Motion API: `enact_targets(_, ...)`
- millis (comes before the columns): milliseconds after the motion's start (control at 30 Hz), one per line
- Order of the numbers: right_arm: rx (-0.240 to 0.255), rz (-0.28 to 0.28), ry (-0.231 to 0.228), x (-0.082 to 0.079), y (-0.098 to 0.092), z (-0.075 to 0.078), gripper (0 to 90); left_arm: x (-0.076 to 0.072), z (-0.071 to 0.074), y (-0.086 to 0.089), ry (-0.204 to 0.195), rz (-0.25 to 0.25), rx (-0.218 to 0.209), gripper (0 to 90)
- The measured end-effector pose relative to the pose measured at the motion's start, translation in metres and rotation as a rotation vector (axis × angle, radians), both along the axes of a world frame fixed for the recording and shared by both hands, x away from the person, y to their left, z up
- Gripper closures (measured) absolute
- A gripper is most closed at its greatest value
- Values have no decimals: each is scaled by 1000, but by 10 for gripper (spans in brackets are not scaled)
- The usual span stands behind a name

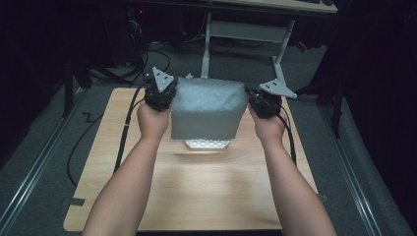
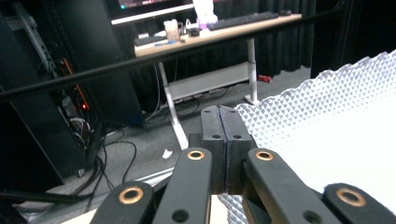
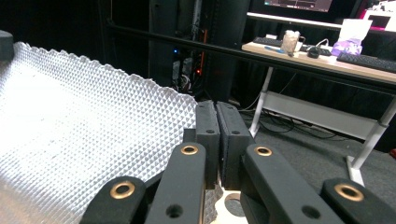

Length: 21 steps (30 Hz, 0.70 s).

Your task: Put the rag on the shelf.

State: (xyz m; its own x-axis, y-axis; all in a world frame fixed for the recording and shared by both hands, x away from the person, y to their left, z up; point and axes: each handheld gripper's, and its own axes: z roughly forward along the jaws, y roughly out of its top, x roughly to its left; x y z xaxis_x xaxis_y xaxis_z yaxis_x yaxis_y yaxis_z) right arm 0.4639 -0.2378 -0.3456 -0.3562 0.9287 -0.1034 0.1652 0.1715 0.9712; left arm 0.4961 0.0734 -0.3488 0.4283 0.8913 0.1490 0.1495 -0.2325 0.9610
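Sheet (image 1: 209, 110), silvery, diamond-embossed, hangs pinched between clamped left hand-held gripper (image 1: 160, 91) and right hand-held gripper (image 1: 264, 101).

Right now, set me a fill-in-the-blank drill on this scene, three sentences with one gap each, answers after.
1. The left gripper and right gripper each pinch a top ____ of the silver quilted sheet.
2. The jaws of both grippers are ____ on the sheet.
3. The sheet hangs above the ____ table, its lower edge near the tabletop.

Missing words: corner; shut; wooden
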Motion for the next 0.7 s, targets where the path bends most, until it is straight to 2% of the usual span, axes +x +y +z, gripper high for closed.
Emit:
enact_targets(167, -33, -1, 20, 9, 1, -7, 892, 5, -15, 2, 56, -8, 7, 897)
enact_targets(233, -50, -5, 36, 12, 2, -11, 892, 6, -21, 1, 82, -20, 23, 896)
enact_targets(300, -59, -8, 55, 16, 3, -16, 892, 5, -29, 2, 93, -36, 33, 897)
enact_targets(500, -91, -1, 103, 20, 4, -35, 892, 2, -52, 7, 154, -59, 25, 897)
enact_targets(700, -108, 11, 119, 18, 6, -50, 892, -5, -75, 9, 187, -75, 20, 896)
